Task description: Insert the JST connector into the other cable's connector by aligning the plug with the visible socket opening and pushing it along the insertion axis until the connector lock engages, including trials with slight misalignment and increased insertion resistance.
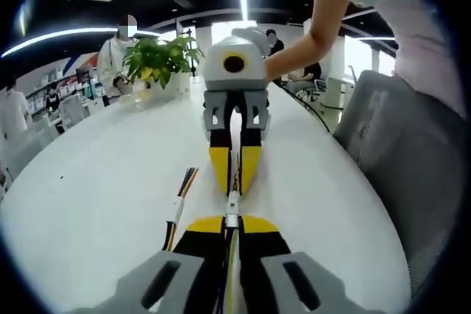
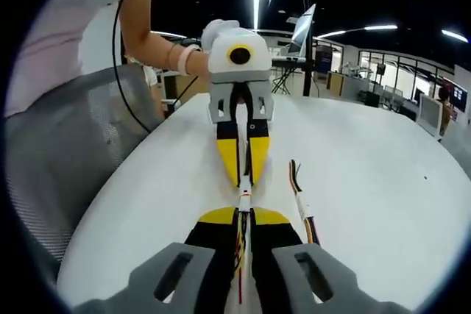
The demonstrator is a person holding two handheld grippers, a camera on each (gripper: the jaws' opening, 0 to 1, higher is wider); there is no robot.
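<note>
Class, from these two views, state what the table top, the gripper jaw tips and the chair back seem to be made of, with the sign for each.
Table top: likely white laminate, smooth with a soft sheen.
Left gripper and right gripper jaw tips: probably yellow and black plastic, matte and uniform.
Chair back: seemingly grey mesh fabric, fine weave visible.

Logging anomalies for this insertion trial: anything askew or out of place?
Nothing stands out. The left tongs and right tongs face each other nose to nose with the white connector lined up between them. A spare cable lies loose on the table.
</note>
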